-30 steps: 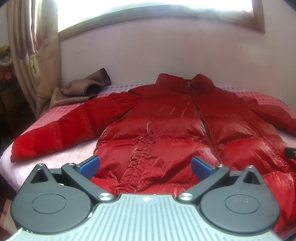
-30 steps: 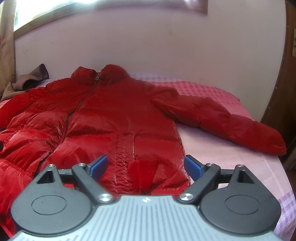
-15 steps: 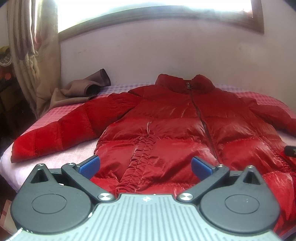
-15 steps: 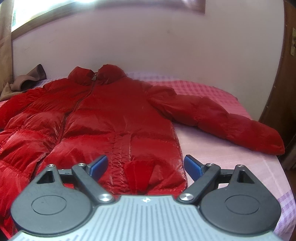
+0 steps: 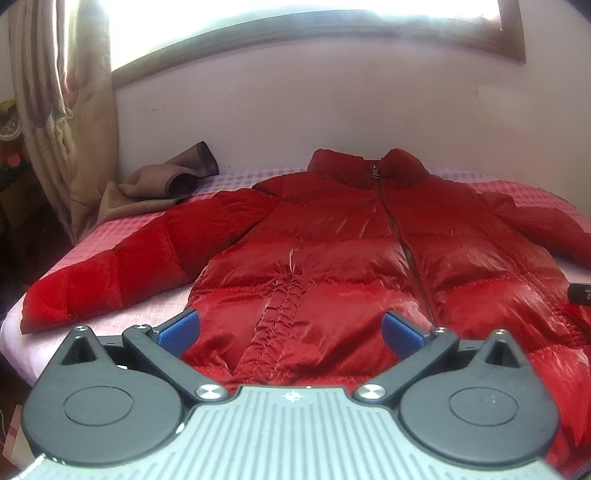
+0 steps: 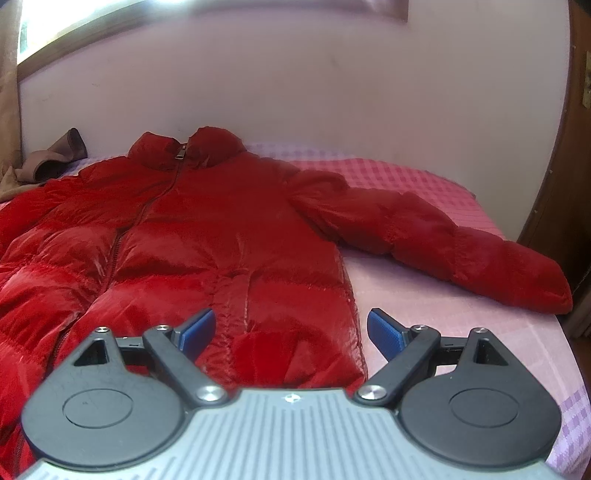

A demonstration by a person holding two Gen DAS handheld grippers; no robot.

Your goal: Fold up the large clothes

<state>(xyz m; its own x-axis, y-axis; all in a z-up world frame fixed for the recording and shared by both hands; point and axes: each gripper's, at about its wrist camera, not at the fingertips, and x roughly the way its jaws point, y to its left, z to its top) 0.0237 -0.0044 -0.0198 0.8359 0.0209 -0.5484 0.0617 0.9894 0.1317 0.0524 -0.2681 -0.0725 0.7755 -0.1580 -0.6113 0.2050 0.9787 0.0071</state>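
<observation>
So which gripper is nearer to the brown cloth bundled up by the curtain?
Left. The left gripper hovers open over the shiny red puffer jacket on the side where the brown cloth lies; the right gripper is over the jacket's opposite hem edge.

This is a bedroom in a home. A bed [image 5: 122, 229] with a pink checked sheet stands against a plain pale wall [image 5: 332, 103], under a wood-framed window [image 5: 258, 14] where daylight pours in. A beige curtain [image 5: 62, 110] hangs at the left, a brown garment [image 5: 162, 181] lies crumpled by the wall, and a wooden door frame [image 6: 569, 166] borders the right.
</observation>
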